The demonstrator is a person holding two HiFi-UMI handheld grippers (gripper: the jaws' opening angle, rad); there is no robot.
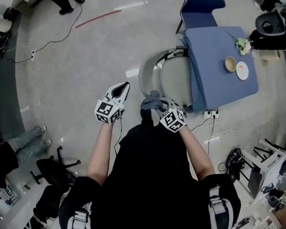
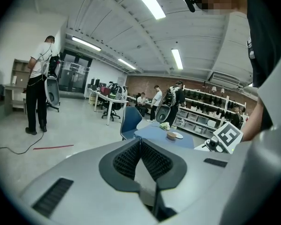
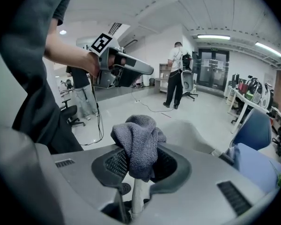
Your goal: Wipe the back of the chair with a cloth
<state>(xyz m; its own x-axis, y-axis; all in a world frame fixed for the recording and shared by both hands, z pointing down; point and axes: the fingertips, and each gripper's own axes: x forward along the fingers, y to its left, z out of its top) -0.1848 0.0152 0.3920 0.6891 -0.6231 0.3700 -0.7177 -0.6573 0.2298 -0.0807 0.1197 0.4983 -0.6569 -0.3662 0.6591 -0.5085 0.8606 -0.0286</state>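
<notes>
Chair [image 1: 171,80] left of table [image 1: 214,66] (cloth [image 1: 151,101] probably touching its back).

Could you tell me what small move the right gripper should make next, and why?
Probably ease the right gripper forward and down until the grey cloth clamped in its jaws meets the chair back. The cloth seems to hang just short of that pale curved back, while the left gripper is shut and empty.
</notes>
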